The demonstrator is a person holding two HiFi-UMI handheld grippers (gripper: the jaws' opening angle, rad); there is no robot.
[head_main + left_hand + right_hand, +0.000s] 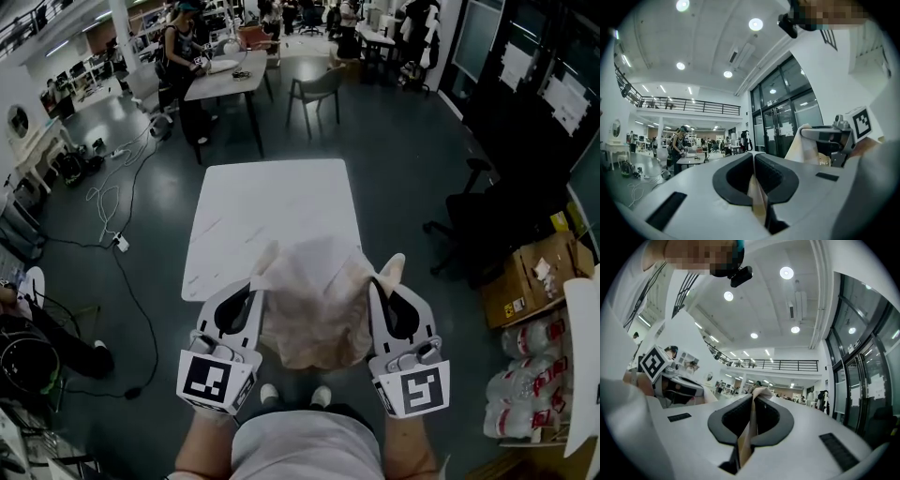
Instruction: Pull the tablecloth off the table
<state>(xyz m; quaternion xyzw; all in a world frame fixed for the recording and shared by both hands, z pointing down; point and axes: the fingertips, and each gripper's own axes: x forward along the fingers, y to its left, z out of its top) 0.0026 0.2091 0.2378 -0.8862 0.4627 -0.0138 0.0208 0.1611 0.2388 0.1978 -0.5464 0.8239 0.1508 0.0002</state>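
Observation:
A crumpled beige tablecloth (pixel 314 300) hangs bunched between my two grippers, just off the near edge of the bare white table (pixel 272 206). My left gripper (pixel 255 283) is shut on the cloth's left corner. In the left gripper view a fold of cloth (pixel 757 197) is pinched between the closed jaws of the left gripper (pixel 753 157). My right gripper (pixel 384 274) is shut on the right corner. The right gripper view shows cloth (pixel 747 432) clamped in the right gripper (pixel 754 399) and poking out past its tips. Both grippers point upward, level with each other.
Beyond the white table stand a grey chair (pixel 317 89) and a second table (pixel 230 75) with a person (pixel 178 47) beside it. Cables (pixel 117 202) trail across the floor on the left. A black office chair (pixel 487 216) and cardboard boxes (pixel 534 277) sit on the right.

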